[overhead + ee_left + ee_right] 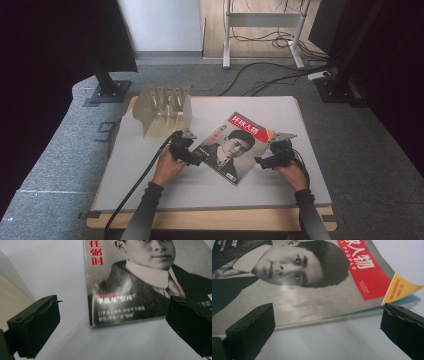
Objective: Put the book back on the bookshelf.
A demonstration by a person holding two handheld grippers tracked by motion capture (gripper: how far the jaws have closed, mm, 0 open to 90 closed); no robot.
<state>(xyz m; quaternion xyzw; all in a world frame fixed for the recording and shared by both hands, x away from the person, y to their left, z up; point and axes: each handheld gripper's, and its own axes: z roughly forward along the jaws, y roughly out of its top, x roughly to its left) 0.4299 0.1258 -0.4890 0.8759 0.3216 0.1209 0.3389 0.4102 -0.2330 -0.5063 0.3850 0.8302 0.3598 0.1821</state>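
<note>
Both hand-held grippers (199, 159) (261, 161) unclenched; magazine (231, 145) flat, white tabletop (280, 187), grey carpet (55, 165).

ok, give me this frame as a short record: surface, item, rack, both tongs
surface: white board on a wooden table
item: magazine, flat, cover up, lying at an angle
rack: pale slotted rack at the board's far left, nothing seen in its slots
left tongs: open, at the magazine's left edge, not gripping
right tongs: open, at the magazine's right edge, not gripping
</note>
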